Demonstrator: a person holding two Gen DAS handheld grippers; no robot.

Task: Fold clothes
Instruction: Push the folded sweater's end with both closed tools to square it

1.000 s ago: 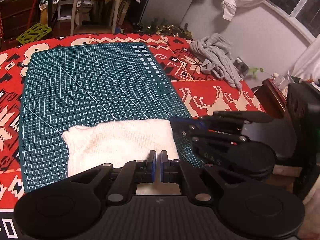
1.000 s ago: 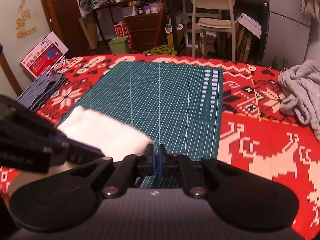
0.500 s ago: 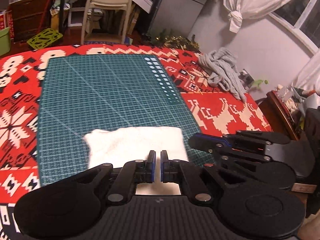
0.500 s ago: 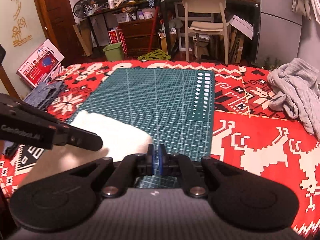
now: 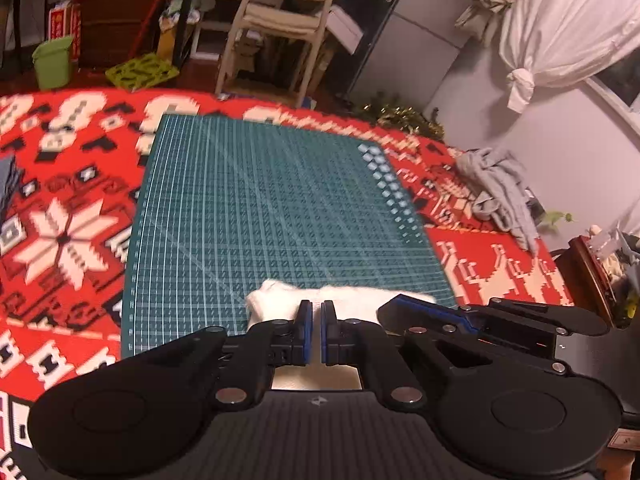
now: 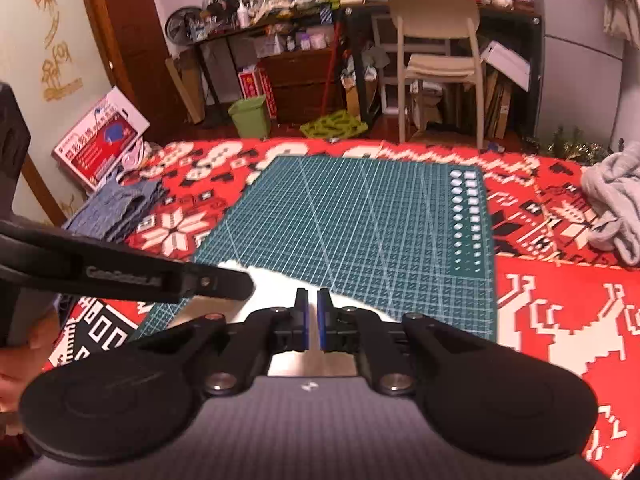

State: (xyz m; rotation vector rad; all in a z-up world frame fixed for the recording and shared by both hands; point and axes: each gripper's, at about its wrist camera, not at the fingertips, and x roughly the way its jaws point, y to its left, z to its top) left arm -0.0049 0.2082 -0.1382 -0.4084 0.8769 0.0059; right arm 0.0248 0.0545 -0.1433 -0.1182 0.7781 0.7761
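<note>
Spreading widest under everything is one red patterned cloth [image 6: 560, 320] over the desk, one green cutting mat [image 5: 280, 208] on top. One grey garment [image 6: 612, 200] sits bunched far right of the right gripper [image 6: 312, 320], one blue garment [image 6: 116, 208] far left. One white folded cloth [image 5: 276, 304] lies just ahead of the left gripper [image 5: 312, 332]. Both grippers pinched together, empty.

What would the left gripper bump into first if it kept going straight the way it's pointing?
Most likely the folded white cloth lying on the green mat; the left gripper, its jaws shut, points down at it. Depth is hard to judge here.
</note>
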